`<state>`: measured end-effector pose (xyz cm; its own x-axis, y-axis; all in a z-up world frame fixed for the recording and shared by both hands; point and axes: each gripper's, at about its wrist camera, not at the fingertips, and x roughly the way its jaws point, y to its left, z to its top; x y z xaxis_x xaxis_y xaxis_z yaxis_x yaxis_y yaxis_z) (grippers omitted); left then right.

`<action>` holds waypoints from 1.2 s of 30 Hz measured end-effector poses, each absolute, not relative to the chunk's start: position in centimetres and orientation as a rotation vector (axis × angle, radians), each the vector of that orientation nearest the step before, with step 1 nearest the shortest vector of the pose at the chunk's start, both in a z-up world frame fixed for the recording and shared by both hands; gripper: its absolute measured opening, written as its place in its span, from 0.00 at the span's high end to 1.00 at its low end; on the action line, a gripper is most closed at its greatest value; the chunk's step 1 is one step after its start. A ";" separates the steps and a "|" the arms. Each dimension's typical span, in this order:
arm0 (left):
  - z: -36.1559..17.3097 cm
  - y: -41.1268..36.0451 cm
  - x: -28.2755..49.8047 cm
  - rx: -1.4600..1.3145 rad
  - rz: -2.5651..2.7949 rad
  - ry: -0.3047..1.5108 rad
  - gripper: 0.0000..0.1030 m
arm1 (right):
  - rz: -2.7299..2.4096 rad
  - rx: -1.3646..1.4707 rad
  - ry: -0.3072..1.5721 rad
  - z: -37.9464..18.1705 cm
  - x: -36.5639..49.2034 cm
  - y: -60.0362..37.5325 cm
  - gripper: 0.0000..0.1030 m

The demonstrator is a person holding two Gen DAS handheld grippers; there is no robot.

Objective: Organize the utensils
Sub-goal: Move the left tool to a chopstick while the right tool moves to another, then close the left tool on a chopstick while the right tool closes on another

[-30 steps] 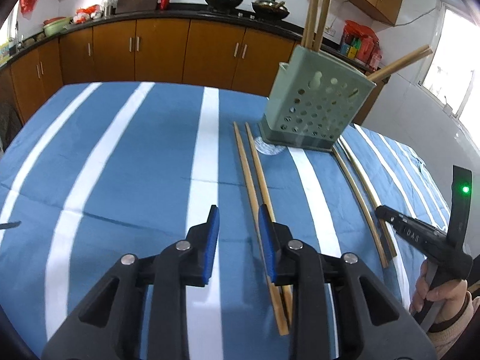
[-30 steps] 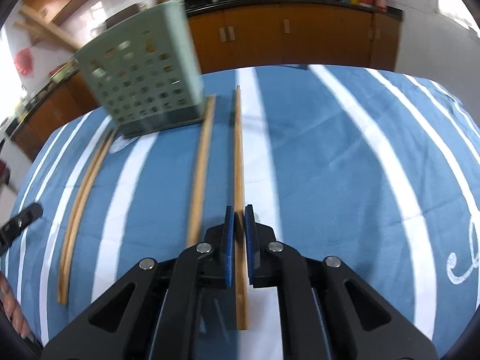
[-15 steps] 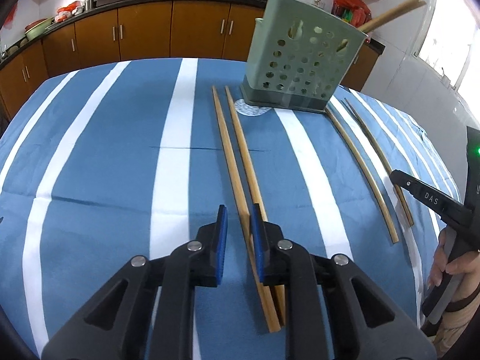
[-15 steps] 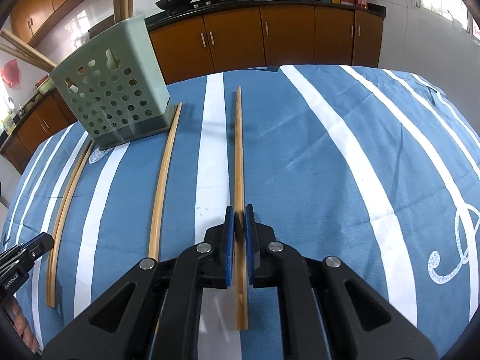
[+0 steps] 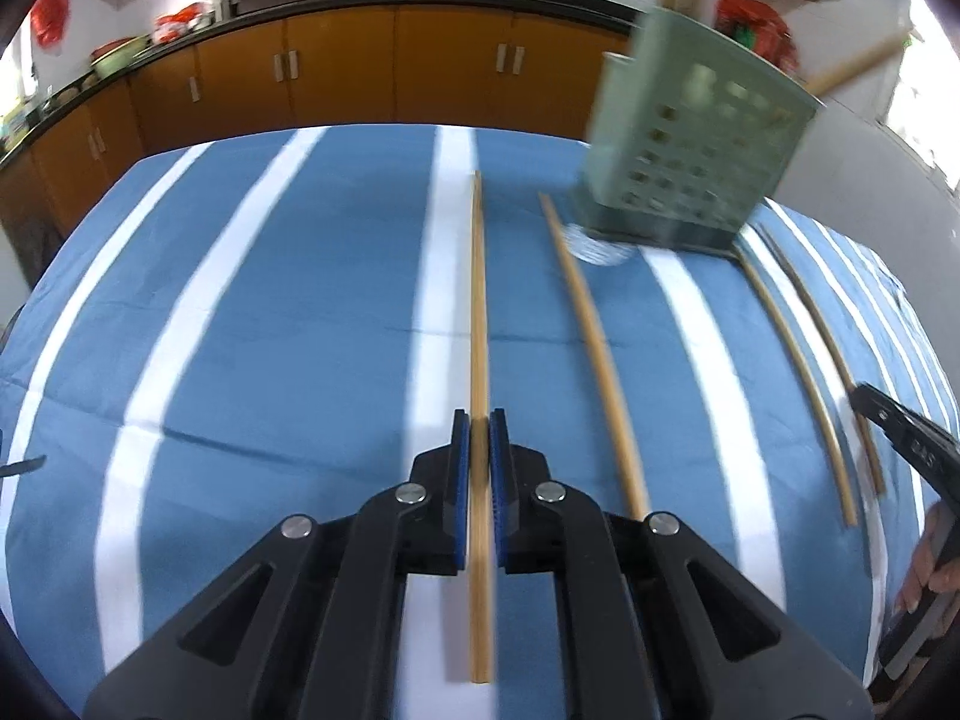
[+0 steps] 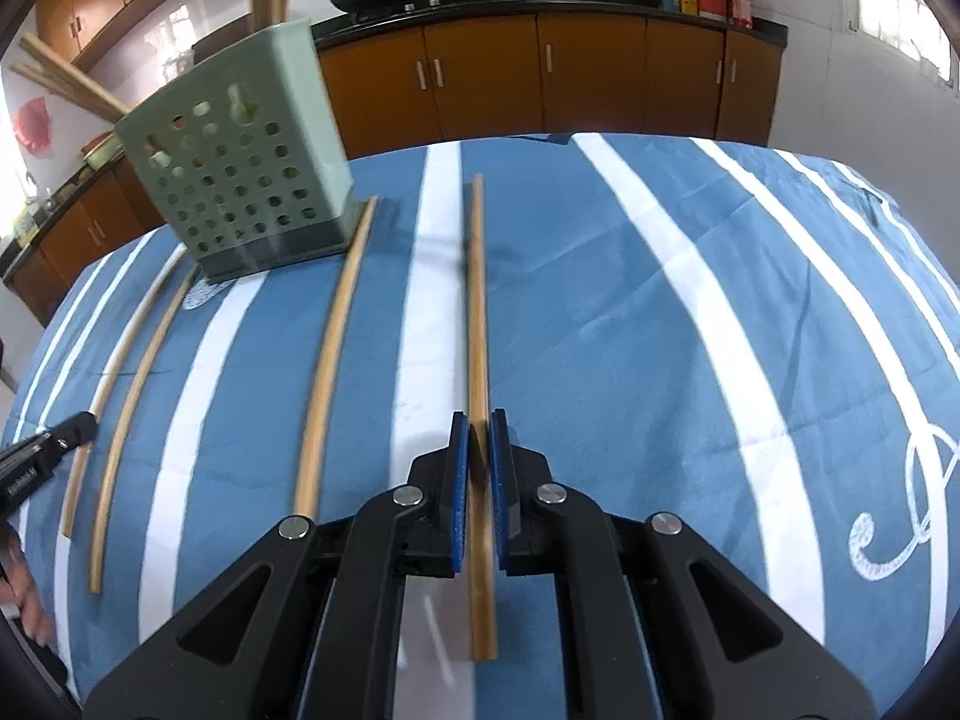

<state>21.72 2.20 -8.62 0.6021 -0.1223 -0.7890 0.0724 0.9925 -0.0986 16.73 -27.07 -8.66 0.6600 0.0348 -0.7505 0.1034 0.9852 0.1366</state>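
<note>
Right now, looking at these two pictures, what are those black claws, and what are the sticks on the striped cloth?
There is no robot here. A person holds a gripper in each hand, each with a wide-angle camera looking along its two fingers. One picture comes from the left gripper, the other from the right gripper. Each is pinching one wooden chopstick: the left-hand chopstick and the right-hand chopstick. Two loose chopsticks lie between them on the blue tablecloth, near a green holder.
</note>
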 end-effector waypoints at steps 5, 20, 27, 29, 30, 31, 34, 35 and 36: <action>-8.7 3.9 22.7 -0.097 -0.098 0.907 0.91 | -0.074 0.170 0.848 -8.6 17.2 -28.0 0.92; -8.9 4.3 22.5 -0.140 -0.118 0.895 0.91 | -0.088 0.132 0.854 -8.7 17.2 -27.8 0.92; -8.9 4.3 22.5 -0.149 -0.122 0.894 0.90 | -0.091 0.125 0.854 -8.6 17.1 -27.6 0.92; -8.9 4.3 22.5 -0.149 -0.122 0.894 0.90 | -0.091 0.124 0.854 -8.6 17.1 -27.6 0.92; -8.9 4.3 22.5 -0.149 -0.122 0.894 0.90 | -0.092 0.123 0.854 -8.6 17.1 -27.6 0.92; -8.9 4.3 22.5 -0.149 -0.122 0.894 0.90 | -0.092 0.122 0.854 -8.6 17.1 -27.6 0.92; -8.9 4.3 22.5 -0.148 -0.121 0.894 0.90 | -0.092 0.122 0.854 -8.6 17.1 -27.6 0.92; -8.9 4.4 22.5 -0.148 -0.122 0.894 0.90 | -0.092 0.122 0.854 -8.6 17.1 -27.6 0.92; -8.9 4.4 22.5 -0.149 -0.122 0.894 0.90 | -0.092 0.122 0.854 -8.6 17.1 -27.6 0.92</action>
